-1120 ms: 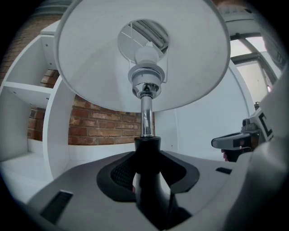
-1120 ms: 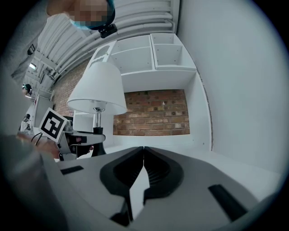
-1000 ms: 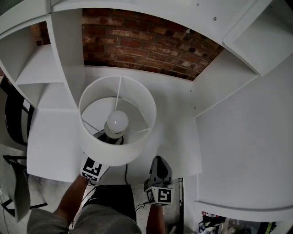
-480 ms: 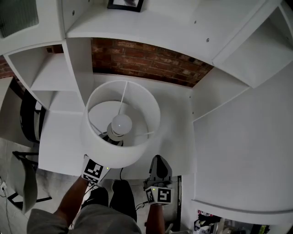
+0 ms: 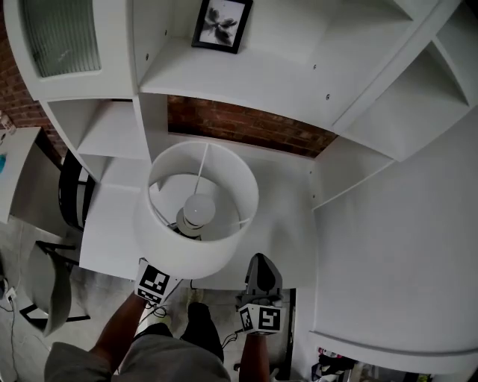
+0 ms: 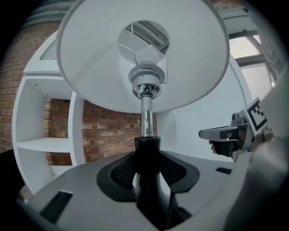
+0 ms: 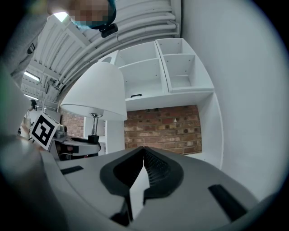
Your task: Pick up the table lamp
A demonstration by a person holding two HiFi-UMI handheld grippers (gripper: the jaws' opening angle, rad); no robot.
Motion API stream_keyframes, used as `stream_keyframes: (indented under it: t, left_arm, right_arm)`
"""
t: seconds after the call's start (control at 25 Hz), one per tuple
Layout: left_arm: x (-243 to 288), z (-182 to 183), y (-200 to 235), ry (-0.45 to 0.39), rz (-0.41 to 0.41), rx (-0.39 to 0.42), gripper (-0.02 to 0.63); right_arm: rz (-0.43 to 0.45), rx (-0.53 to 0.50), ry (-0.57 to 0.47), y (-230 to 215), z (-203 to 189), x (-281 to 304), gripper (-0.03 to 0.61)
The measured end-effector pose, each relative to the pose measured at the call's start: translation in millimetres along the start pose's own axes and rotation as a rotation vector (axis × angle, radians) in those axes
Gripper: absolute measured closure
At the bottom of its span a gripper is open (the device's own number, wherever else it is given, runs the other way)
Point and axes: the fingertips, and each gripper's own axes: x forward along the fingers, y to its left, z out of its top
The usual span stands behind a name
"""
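Observation:
The table lamp (image 5: 181, 255) has a white drum shade, a bulb (image 5: 199, 210) and a chrome stem on a black neck (image 6: 146, 151). My left gripper (image 6: 146, 168) is shut on that black neck, and the shade spreads overhead. In the head view only its marker cube (image 5: 153, 281) shows under the shade. The lamp hangs above the white desk (image 5: 291, 224). My right gripper (image 5: 259, 262) sits to the right of the lamp, level, with its jaws together on nothing (image 7: 143, 155). It sees the lamp (image 7: 97, 90) at its left.
White shelving surrounds the desk nook, with a brick wall (image 5: 246, 127) behind it. A framed picture (image 5: 222, 22) stands on the upper shelf. A chair (image 5: 45, 287) is on the floor at the left. A tall white panel (image 5: 396, 246) closes the right side.
Both grippers and the lamp have risen. The lamp now hangs farther from the desk, and the upper shelf with the framed picture has come into view.

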Motion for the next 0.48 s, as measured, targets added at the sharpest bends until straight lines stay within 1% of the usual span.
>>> stream_keyframes:
  t: [0.16,0.28,0.48]
  left_arm:
    - [-14.7,15.0,-2.5,0.014,0.016,0.01,0.46]
    - [-23.7,23.6,-5.4,0.009,0.025,0.02,0.46]
    - [-41.3,24.1,-7.2,-0.008,0.021,0.01,0.46]
  right_arm:
    - [0.028,-0.014,-0.011,5.1,15.6,-0.7,0.557]
    - [0.031,-0.021,-0.021,6.4,30.0,0.5,0.557]
    - [0.034,-0.018,-0.031,11.0,37.6,0.2,0.557]
